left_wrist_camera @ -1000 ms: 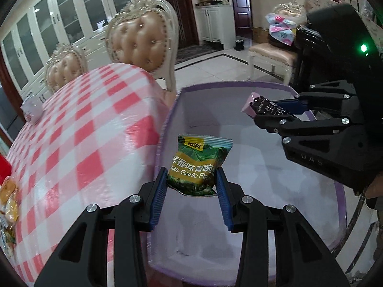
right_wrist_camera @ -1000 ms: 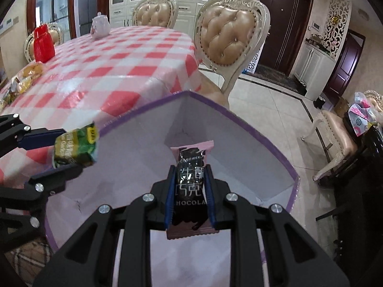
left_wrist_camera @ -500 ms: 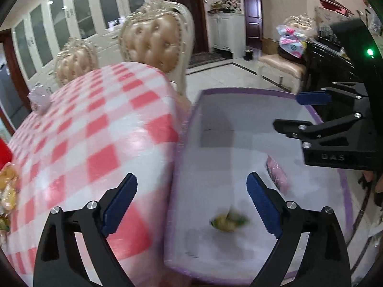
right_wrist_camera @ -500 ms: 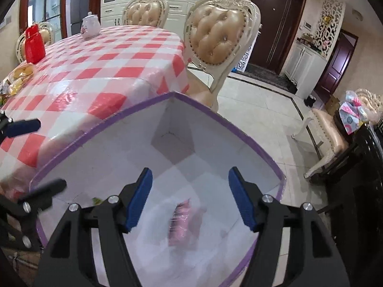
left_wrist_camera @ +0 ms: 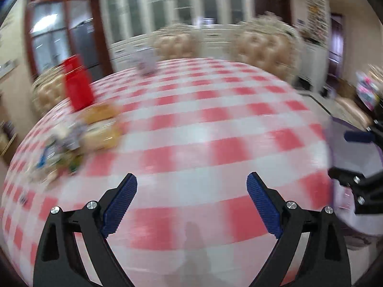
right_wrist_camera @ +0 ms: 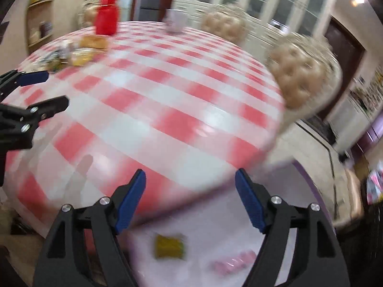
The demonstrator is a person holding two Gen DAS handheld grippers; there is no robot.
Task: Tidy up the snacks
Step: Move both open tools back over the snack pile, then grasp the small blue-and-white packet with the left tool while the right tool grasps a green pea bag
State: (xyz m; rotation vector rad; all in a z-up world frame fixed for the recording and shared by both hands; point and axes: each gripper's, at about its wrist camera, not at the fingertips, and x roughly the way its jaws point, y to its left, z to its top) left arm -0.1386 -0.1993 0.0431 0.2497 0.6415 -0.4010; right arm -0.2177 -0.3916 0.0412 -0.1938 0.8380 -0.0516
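Landmark: purple-rimmed white box [right_wrist_camera: 239,227], set against the near edge of the red-and-white checked table [left_wrist_camera: 191,124].

Left gripper [left_wrist_camera: 191,205]: jaws spread wide, nothing between the blue pads; hung above the checked cloth, away from the box. Jaws had just been opening.

Right gripper [right_wrist_camera: 190,199]: jaws parted, nothing between them; hung over the box's table-side rim. Jaws had just been opening.

Green-yellow snack packet [right_wrist_camera: 170,246]: lay flat on the box floor, near its middle. Outline blurred and roughly square; long axis and heading could not be told.

Pink chocolate bar [right_wrist_camera: 234,264]: lay flat on the box floor, just beside the packet on the side farther from the table. Long axis ran across the right wrist view, its right end tilted slightly up.

Remaining snack pile [left_wrist_camera: 79,141]: on the table, well apart from the box, blurred.

Red container [left_wrist_camera: 77,85]: upright, beyond the pile.
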